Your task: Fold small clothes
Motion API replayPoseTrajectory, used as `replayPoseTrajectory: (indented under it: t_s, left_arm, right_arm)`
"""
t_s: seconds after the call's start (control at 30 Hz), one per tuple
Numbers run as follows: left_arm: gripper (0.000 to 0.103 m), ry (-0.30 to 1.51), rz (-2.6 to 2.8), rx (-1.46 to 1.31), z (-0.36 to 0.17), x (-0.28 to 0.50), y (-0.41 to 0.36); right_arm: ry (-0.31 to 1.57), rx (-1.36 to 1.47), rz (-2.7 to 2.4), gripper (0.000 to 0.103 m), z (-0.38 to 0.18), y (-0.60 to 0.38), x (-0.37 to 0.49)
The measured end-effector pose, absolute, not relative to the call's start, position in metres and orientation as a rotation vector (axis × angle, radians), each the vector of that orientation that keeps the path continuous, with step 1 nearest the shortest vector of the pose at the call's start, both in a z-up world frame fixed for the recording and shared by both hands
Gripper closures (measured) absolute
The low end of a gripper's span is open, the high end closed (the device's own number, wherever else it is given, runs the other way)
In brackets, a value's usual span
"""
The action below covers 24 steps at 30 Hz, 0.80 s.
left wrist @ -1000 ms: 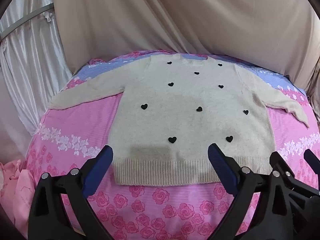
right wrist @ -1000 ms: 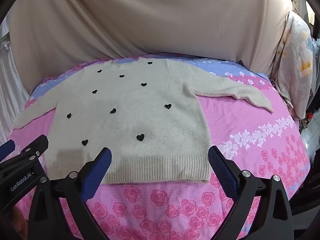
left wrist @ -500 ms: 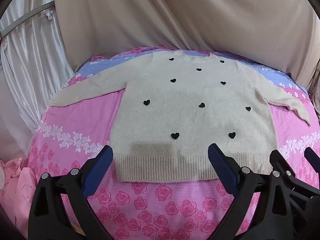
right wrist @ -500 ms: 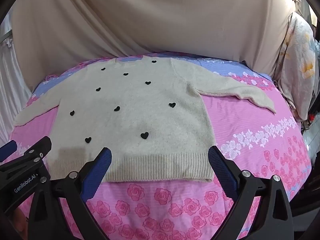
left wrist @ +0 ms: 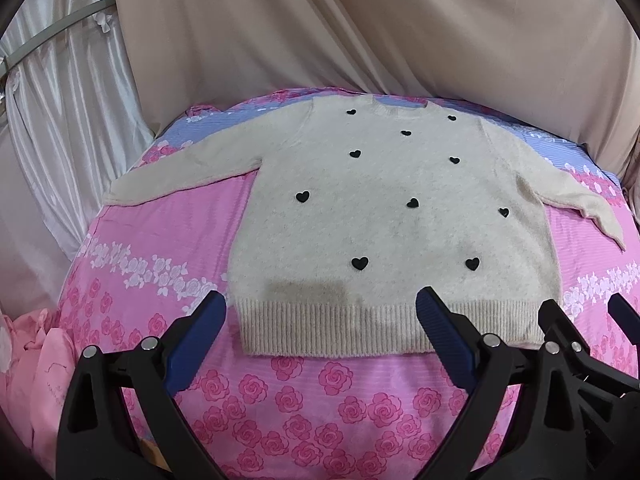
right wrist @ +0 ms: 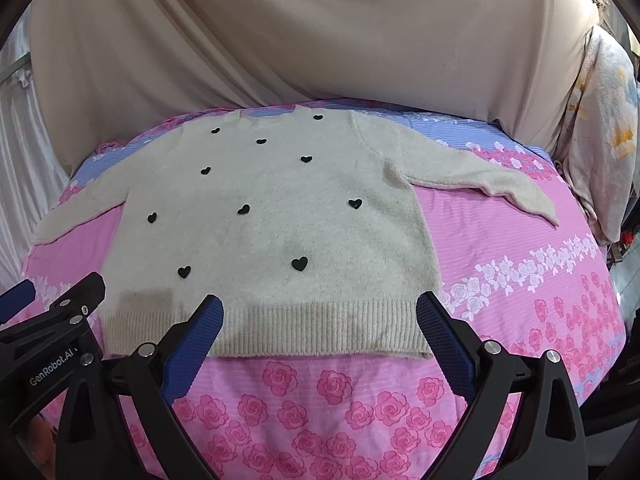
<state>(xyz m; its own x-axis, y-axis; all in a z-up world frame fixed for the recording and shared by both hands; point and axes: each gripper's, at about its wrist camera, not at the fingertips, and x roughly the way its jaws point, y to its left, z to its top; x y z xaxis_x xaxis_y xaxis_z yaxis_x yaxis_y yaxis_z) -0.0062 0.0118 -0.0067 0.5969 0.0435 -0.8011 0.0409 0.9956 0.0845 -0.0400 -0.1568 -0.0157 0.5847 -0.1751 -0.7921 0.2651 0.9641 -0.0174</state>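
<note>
A small cream sweater [left wrist: 384, 216] with black hearts lies flat and face up on the pink floral bed, both sleeves spread out; it also shows in the right wrist view [right wrist: 272, 220]. My left gripper [left wrist: 320, 312] is open and empty, hovering just in front of the ribbed hem [left wrist: 360, 328]. My right gripper [right wrist: 320, 312] is open and empty, in front of the hem's right half [right wrist: 320, 328]. The right gripper shows at the right edge of the left wrist view [left wrist: 580, 336], and the left gripper at the left edge of the right wrist view [right wrist: 48, 316].
The pink rose bedsheet [left wrist: 320, 392] covers the bed, with a blue band at the far end [right wrist: 460, 128]. Beige curtain [left wrist: 360, 32] hangs behind. A pink cloth [left wrist: 28, 352] lies at the left. A floral blanket [right wrist: 600, 128] hangs at the right.
Both grippers have pulled back a little from the sweater, so the hem sits slightly higher in each view. Both stay open and empty.
</note>
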Motion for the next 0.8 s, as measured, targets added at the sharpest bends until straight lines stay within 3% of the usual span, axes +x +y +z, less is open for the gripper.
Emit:
replayPoseTrajectory:
  t_s: [0.8]
  left_arm:
    - [0.009, 0.949, -0.012, 0.117, -0.0121, -0.0025, 0.0054]
  right_arm:
    - [0.929, 0.119, -0.273, 0.008, -0.0199, -0.1627, -0.0410]
